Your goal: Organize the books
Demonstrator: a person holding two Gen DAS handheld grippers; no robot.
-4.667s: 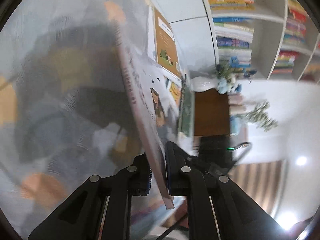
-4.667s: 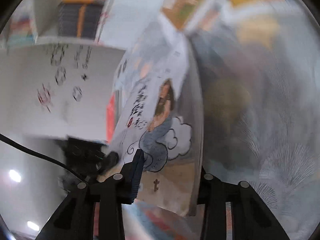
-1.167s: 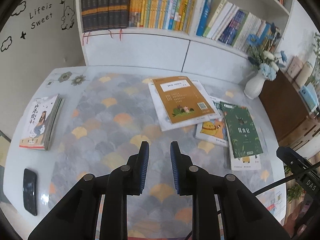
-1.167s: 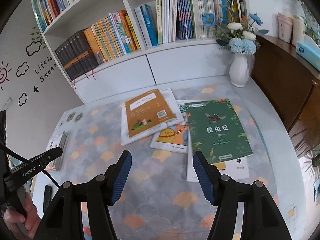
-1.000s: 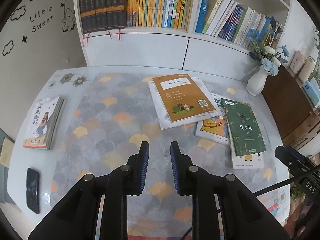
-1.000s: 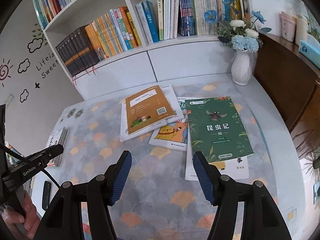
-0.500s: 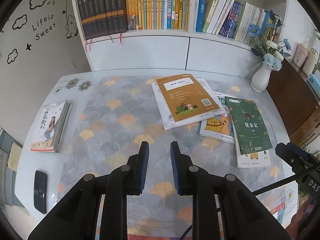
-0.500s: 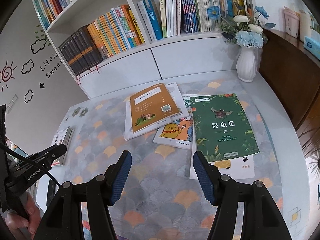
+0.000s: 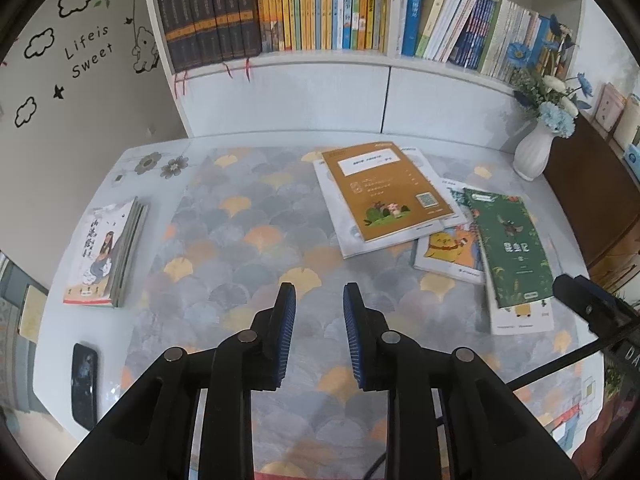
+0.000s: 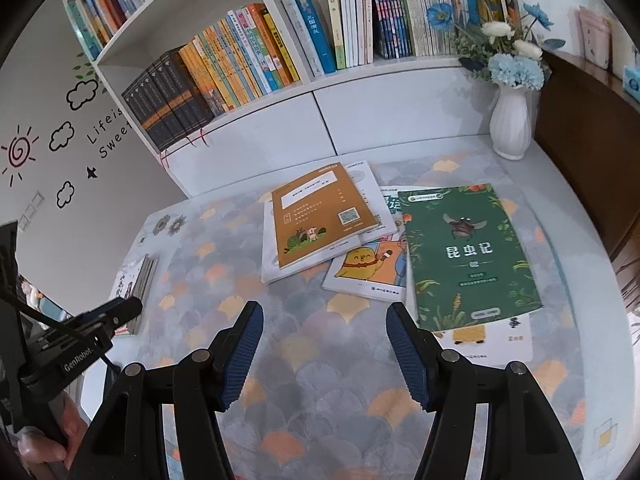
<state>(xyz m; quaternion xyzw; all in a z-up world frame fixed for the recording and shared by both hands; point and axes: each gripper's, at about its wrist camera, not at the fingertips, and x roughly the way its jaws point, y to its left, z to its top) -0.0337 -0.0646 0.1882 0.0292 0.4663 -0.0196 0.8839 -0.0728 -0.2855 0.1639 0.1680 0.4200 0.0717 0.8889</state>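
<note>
An orange book (image 9: 386, 188) (image 10: 320, 216) lies on a white book at the table's far middle. A green book (image 9: 510, 244) (image 10: 468, 256) lies to its right over a white one, with a yellow-chick book (image 9: 448, 252) (image 10: 368, 268) between them. A small stack of books (image 9: 104, 256) (image 10: 134, 280) lies at the left edge. My left gripper (image 9: 319, 300) is open a little and empty, high above the table. My right gripper (image 10: 324, 320) is wide open and empty, also above the table.
A white bookshelf (image 9: 320, 12) full of upright books stands behind the table. A white vase of blue flowers (image 9: 534, 152) (image 10: 510, 120) stands at the far right, beside a brown cabinet (image 10: 580, 120). A black phone (image 9: 84, 384) lies near the front left edge.
Earlier both grippers held the illustrated book; it now lies on the left stack and both grippers are empty. Over the last second both views have drifted slightly back and up.
</note>
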